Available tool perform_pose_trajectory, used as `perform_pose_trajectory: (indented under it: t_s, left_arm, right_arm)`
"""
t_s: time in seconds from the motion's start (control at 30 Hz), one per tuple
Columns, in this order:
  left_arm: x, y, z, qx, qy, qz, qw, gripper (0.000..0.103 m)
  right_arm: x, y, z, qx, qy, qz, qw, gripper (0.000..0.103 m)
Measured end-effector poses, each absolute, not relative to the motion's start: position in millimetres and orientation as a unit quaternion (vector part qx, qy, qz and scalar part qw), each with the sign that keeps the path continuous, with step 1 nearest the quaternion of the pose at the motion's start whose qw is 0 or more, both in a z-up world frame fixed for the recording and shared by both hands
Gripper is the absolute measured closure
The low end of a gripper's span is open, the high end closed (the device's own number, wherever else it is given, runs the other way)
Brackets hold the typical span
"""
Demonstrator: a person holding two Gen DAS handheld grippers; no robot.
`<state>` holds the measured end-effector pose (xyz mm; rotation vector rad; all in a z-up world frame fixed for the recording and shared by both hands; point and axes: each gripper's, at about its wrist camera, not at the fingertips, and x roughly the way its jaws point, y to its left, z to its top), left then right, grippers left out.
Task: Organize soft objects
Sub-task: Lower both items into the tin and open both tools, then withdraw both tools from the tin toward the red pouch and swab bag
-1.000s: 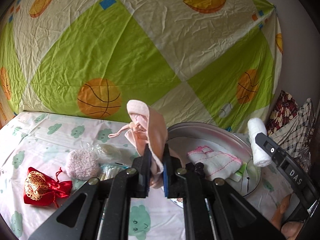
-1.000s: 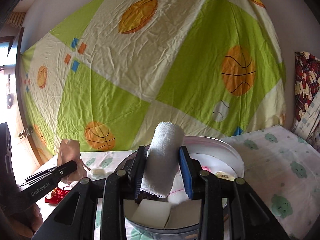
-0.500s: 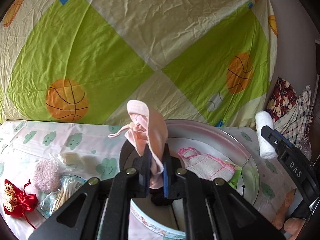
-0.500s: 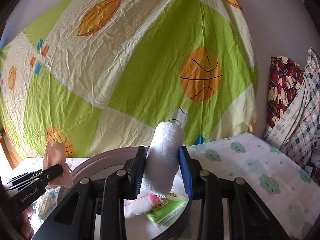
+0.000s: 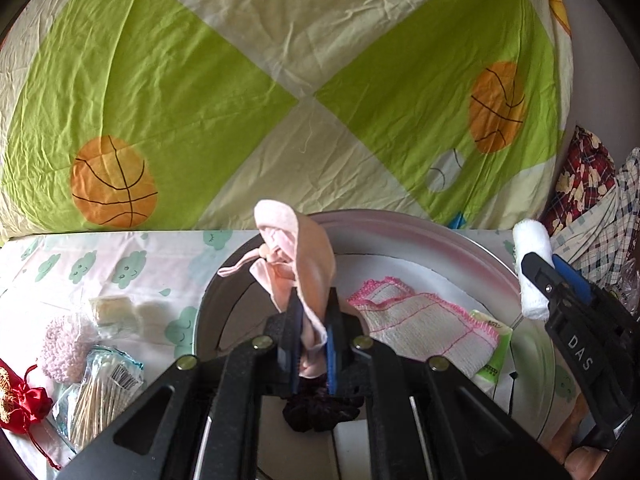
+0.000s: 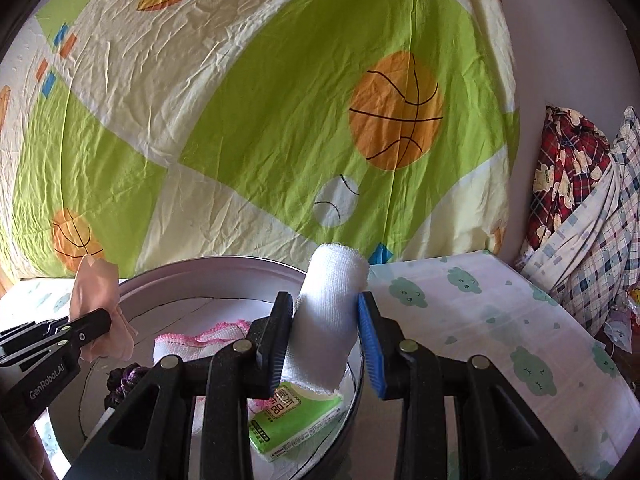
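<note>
Lower end of the pink cloth (image 5: 298,276) lost between the pads of the left gripper (image 5: 311,336). Dark scrunchie (image 5: 320,414) half covered beneath those arms. Green tissue pack (image 6: 294,420) partly masked under the right gripper (image 6: 326,344) and the white roll (image 6: 328,320). Red pouch (image 5: 18,400), far left of the left tongs, cut by the frame's edge. Print on the pack too small to read.

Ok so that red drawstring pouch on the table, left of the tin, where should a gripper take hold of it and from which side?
Judging from the left wrist view, grip the red pouch at its cinched neck, where the bow gathers the satin narrow enough for the jaws. Come from above, slightly from the right: the neck points toward the cotton swab pack and the fuller body lies at the picture's edge, partly cut off.
</note>
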<state>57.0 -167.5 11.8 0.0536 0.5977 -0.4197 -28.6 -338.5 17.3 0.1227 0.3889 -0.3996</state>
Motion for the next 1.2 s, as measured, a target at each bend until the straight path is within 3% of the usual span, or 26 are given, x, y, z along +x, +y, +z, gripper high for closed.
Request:
perform_pose_trajectory:
  t_s: [0.33,0.43,0.5,0.53,0.57,0.63,0.83,1.2]
  left_arm:
    - [61.0,-174.9,2.6,0.044,0.298,-0.189,0.935,0.096]
    - [61.0,-175.2,0.8,0.061,0.289,-0.171,0.94,0.091]
    - [59.5,-173.6,1.0,0.067,0.281,-0.166,0.943,0.075]
    - [58.1,-171.7,2.3,0.065,0.277,-0.163,0.945,0.049]
    - [55.1,-168.7,5.0,0.062,0.267,-0.156,0.949,0.025]
    - [46.1,-161.4,12.9,0.058,0.231,-0.134,0.962,0.005]
    - [33.5,-137.5,29.6,0.054,0.178,-0.084,0.979,0.0]
    - [35.4,-90.0,28.8,0.008,0.192,-0.04,0.98,0.0]
  right_arm:
    - [-21.9,-332.3,12.3,0.052,0.209,-0.187,0.959,0.067]
    - [-21.4,-331.4,11.1,0.056,0.21,-0.179,0.959,0.065]
    - [-24.4,-331.7,11.9,0.063,0.202,-0.181,0.96,0.048]
    - [-26.9,-331.8,13.0,0.066,0.195,-0.187,0.961,0.028]
    - [-31.2,-331.8,14.9,0.068,0.181,-0.195,0.961,0.018]
    - [-39.3,-331.8,20.0,0.07,0.152,-0.202,0.965,0.018]
    - [-54.1,-339.1,30.1,0.099,0.116,-0.216,0.964,0.017]
    - [-64.2,-342.0,33.7,0.129,0.103,-0.214,0.963,0.017]
